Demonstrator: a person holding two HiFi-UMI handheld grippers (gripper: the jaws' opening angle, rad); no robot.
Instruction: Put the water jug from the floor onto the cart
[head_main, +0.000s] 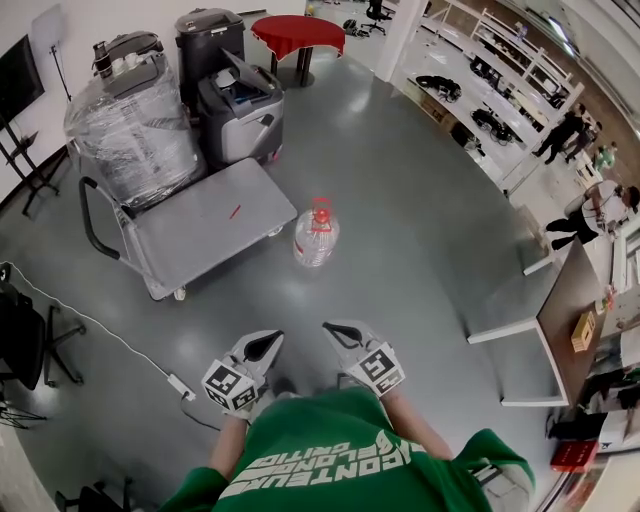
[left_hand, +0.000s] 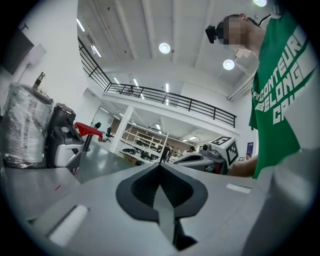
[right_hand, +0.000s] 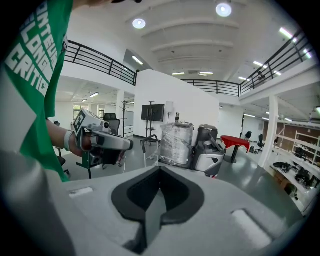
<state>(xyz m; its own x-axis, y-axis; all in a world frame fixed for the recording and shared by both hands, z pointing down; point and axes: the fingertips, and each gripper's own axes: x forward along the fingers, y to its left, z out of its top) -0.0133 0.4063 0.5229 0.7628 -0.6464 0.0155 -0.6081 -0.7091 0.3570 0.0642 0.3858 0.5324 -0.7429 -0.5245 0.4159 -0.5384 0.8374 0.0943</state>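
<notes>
The water jug (head_main: 316, 238) is seen upright on the floor (head_main: 400, 200), just beside the cart (head_main: 200, 225), which lies at its 9 o'clock. The left hand-held gripper (head_main: 272, 340) and the right hand-held gripper (head_main: 334, 328) are held at the jug's 6 o'clock, well apart from it. Each is pressed together, with nothing pinched.

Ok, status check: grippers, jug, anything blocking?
Both shut, empty: left hand-held gripper, right hand-held gripper. Red-capped water jug upright on floor beside cart, not yet loaded. Nothing between grippers and jug.
</notes>
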